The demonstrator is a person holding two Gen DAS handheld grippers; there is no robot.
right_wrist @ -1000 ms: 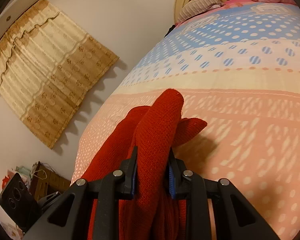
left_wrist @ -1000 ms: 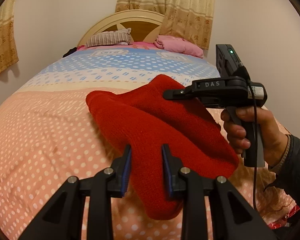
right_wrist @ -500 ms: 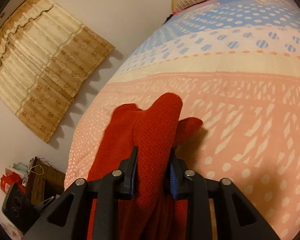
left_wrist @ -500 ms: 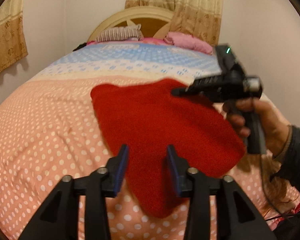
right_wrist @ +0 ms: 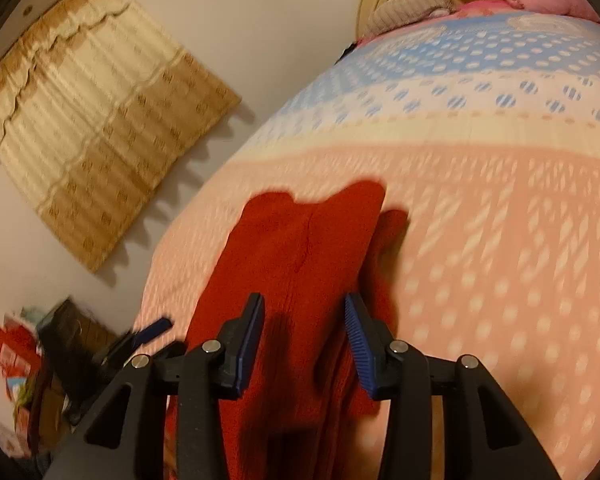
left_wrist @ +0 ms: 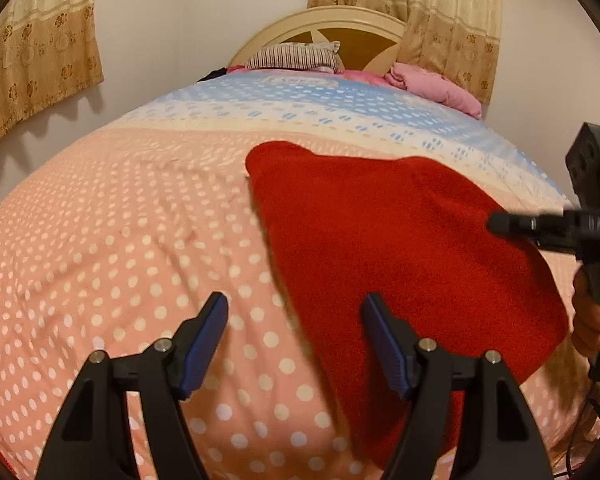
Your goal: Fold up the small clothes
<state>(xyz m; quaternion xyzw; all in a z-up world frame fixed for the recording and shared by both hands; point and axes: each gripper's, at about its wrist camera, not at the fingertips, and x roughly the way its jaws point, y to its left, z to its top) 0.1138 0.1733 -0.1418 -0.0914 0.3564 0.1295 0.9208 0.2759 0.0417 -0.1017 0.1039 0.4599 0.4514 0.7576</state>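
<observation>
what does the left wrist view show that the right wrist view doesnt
Only the left wrist view shows the right gripper from outside, with the hand holding it, and the second curtain behind the headboard. Only the right wrist view shows the floor clutter beside the bed. Both show the red garment lying on the dotted bedspread, the striped pillow, and fingers opening, off the cloth.

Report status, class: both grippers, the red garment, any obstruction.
Left gripper and right gripper opening, fingers off cloth. Red garment lying on the bed. Nothing in the way.
</observation>
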